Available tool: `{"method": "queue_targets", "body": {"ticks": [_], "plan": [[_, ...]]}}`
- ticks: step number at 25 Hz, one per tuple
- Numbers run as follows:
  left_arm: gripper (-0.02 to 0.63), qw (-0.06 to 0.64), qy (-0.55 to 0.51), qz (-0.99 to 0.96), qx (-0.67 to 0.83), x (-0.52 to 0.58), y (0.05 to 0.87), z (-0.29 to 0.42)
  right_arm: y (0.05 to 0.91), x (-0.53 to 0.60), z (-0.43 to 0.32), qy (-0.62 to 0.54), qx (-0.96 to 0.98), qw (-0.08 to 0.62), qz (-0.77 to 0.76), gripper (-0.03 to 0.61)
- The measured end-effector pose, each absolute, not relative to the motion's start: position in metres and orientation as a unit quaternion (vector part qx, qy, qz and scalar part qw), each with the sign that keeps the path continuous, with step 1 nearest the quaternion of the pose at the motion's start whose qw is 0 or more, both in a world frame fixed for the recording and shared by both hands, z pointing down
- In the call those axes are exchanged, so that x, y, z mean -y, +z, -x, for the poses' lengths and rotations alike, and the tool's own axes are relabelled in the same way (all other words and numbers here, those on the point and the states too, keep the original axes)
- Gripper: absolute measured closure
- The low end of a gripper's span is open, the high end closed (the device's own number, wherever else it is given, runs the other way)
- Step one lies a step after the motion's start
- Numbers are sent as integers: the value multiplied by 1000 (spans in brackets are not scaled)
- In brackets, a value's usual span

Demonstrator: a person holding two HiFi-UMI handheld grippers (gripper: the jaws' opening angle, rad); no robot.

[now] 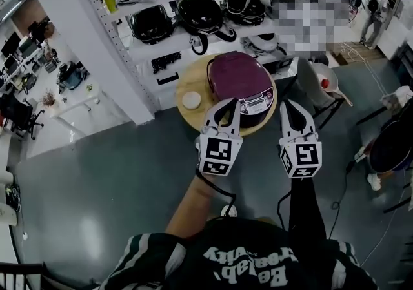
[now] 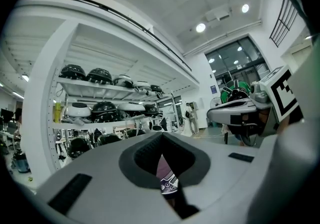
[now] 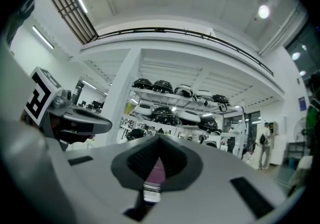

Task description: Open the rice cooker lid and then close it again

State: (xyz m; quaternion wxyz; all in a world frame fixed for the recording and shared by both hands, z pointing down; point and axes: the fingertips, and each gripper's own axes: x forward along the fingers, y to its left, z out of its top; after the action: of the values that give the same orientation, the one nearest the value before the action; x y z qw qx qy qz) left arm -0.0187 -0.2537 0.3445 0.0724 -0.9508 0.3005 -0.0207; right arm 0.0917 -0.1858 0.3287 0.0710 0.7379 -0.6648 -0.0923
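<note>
The rice cooker [image 1: 240, 79] has a dark purple lid, which is down, and a silver control panel facing me. It stands on a small round wooden table [image 1: 187, 79]. In the head view my left gripper [image 1: 228, 103] is shut and empty, its tip just in front of the cooker's front left. My right gripper [image 1: 288, 104] is also shut and empty, just off the cooker's right front corner. In the left gripper view only a sliver of the cooker [image 2: 167, 179] shows behind the closed left gripper [image 2: 162, 137]. In the right gripper view a strip of the cooker [image 3: 156, 170] shows the same way.
A small white round thing [image 1: 191, 100] lies on the table left of the cooker. Behind stands a white shelf rack [image 1: 148, 46] with several other cookers. A chair [image 1: 317, 85] is right of the table, and a person [image 1: 374, 8] stands far right. The floor is grey.
</note>
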Motion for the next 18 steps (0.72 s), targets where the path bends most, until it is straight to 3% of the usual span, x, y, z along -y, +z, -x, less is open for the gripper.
{"method": "queue_targets", "body": {"ticks": [18], "plan": [[618, 47, -59, 929, -362, 334, 383, -43, 360, 295, -151, -76, 739, 73, -665, 574]]}}
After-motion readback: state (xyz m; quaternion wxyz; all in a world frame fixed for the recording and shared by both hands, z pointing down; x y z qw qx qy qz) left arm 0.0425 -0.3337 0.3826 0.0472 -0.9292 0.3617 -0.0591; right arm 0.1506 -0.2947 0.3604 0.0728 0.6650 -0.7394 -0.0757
